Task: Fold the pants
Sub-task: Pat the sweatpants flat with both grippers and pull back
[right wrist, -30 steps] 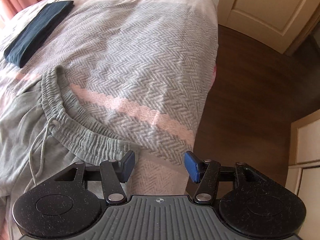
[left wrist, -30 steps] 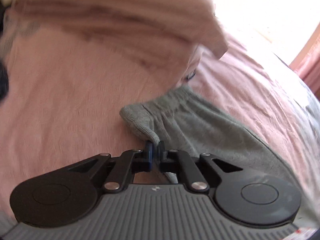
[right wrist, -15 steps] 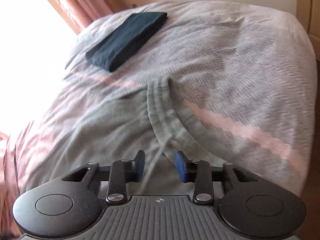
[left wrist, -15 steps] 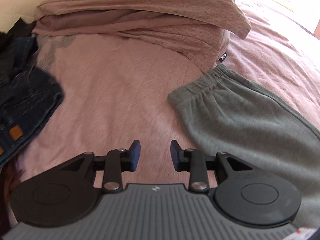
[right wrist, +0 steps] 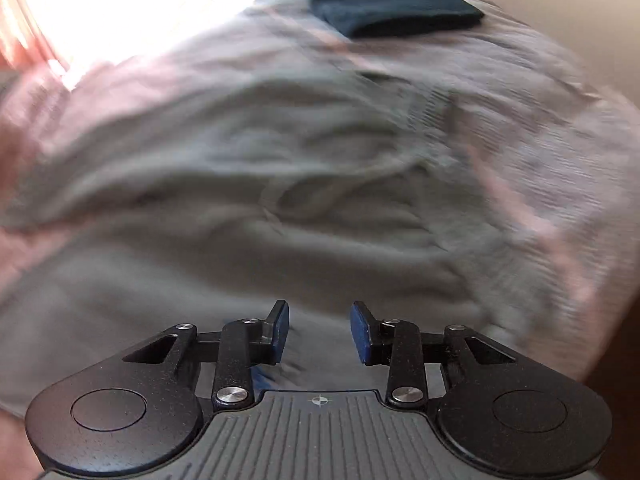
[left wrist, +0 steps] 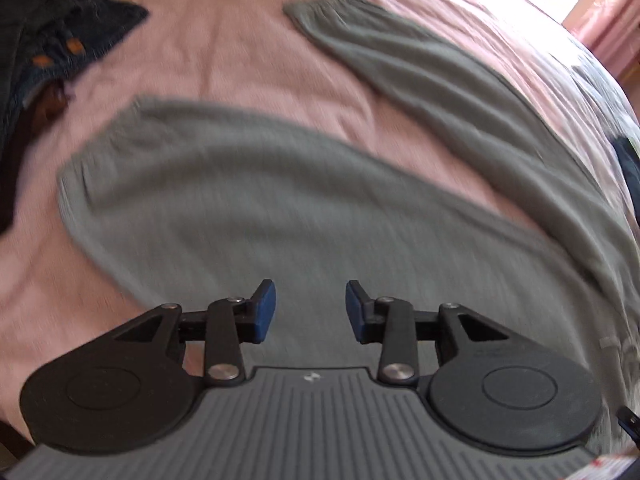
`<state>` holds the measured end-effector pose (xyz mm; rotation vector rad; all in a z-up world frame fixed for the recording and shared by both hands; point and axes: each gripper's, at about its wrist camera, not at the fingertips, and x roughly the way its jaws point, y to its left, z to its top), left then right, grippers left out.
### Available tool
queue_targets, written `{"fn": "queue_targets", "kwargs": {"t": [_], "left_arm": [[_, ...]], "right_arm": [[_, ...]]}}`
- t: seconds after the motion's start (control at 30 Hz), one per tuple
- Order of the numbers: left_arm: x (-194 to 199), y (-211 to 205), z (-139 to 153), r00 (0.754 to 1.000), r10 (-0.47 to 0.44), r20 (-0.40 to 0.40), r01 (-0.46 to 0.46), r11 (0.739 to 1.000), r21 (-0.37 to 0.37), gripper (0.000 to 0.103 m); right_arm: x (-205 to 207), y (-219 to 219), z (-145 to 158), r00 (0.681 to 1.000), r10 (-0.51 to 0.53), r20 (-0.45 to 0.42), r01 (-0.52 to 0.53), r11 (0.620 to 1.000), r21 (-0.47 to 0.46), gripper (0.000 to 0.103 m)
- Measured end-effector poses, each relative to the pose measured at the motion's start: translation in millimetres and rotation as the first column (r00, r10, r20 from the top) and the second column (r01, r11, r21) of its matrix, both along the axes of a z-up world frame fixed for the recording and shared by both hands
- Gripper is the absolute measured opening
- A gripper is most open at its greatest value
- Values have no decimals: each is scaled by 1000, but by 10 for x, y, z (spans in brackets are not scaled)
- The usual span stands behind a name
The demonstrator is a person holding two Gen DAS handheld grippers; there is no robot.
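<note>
Now the grey pants point(left wrist: 248, 208) are spread flat on the pink bedcover point(left wrist: 224, 60), both legs apart, directly below the left gripper point(left wrist: 307, 307). Its cuff hold is released, its jaws having just been opening, empty. The right gripper point(right wrist: 319, 330), half-open and empty, is positioned above the waist point(right wrist: 304, 200), so folding is judged still ahead.

Sunlit pink-covered bed point(left wrist: 224, 60), pink curtain point(left wrist: 604, 28) beside.
</note>
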<state>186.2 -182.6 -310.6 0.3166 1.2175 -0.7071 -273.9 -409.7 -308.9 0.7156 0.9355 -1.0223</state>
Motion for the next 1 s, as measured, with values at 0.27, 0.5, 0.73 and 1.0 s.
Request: {"fn": "queue_targets", "kwargs": {"t": [0.27,0.5,0.73,1.0], "left_arm": [[-1147,255,-217,987,-160,-22,161,968,193,40],[-1860,486,516,979,-202,26,196,968,154,49],[-2429,592,1476,957,-250,147,246,968,43,61],[-2858,936,2146,943,-246,224,251,968,8,68]], "right_arm": [[-317,485,-7,979,198,-55,-187,969,163,34],[-640,728,812,976,209,57,-214,969,121,54],[-839,1004,1525,959,266,101,-273,960,68,56],[-923,1368,2117,920,362,152,-368,930,11,57]]}}
